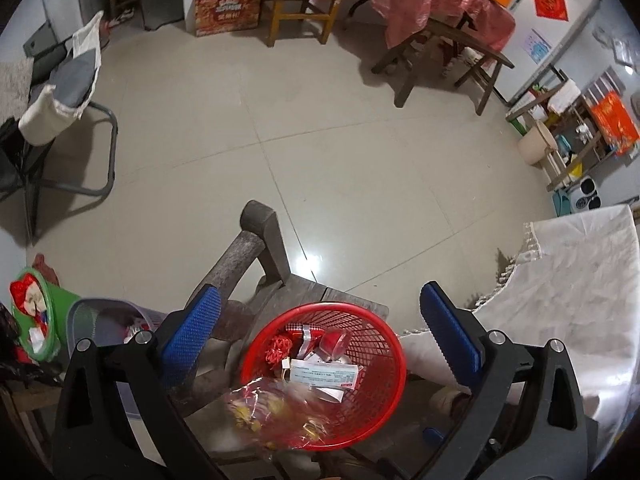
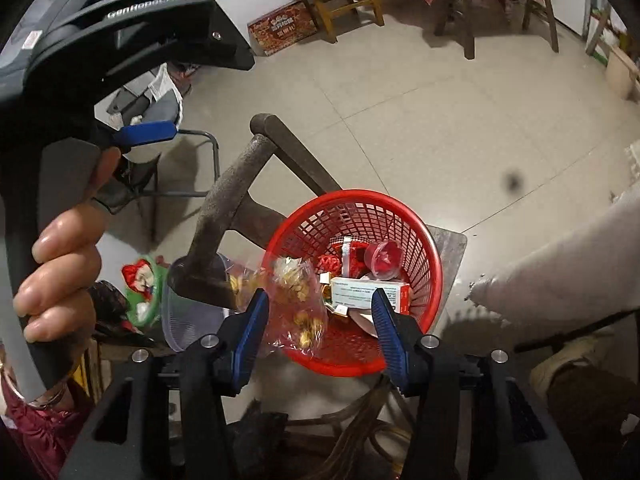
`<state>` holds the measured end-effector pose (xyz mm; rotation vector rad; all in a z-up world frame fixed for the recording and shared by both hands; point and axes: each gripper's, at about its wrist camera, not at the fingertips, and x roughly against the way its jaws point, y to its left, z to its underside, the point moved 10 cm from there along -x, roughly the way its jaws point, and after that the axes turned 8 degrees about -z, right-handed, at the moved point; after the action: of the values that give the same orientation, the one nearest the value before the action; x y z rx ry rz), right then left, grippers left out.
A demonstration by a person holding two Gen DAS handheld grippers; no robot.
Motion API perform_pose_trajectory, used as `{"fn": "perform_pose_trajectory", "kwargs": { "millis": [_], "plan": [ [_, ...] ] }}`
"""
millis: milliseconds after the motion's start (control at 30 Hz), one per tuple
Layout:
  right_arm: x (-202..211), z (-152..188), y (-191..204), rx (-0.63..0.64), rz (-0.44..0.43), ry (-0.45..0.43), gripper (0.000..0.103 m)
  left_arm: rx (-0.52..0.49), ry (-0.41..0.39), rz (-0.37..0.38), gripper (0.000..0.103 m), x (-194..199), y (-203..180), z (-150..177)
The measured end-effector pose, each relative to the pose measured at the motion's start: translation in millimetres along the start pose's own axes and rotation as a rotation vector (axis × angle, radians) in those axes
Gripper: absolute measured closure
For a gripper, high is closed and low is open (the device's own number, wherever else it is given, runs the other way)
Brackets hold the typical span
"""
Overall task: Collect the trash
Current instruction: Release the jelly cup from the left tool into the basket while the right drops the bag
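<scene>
A red mesh basket stands on a wooden chair seat. It holds a white medicine box, a red cup, red scraps and a clear plastic bag of yellow bits lying over its near rim. My left gripper is open above the basket, empty. My right gripper is open just above the basket; the bag lies against its left finger, not clamped. The left gripper also shows in the right wrist view, held by a hand.
The wooden chair back rises left of the basket. A grey mesh bin and a green bin stand at the left. A white fringed cloth lies at the right. Tiled floor, chairs and a table lie beyond.
</scene>
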<state>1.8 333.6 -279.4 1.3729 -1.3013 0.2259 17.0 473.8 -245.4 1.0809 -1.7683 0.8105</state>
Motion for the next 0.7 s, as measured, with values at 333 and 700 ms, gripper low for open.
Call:
{"fn": "perform_pose_trajectory", "kwargs": {
  "millis": [333,700],
  "plan": [
    [80,-1,-15,0.027,0.065,-0.159,0.049,-0.043,-0.026,0.025,0.007,7,-22,6],
    [202,13,-43,-0.026,0.165,-0.414,0.039,-0.131,-0.044,0.049,0.007,18,-53,18]
  ]
}}
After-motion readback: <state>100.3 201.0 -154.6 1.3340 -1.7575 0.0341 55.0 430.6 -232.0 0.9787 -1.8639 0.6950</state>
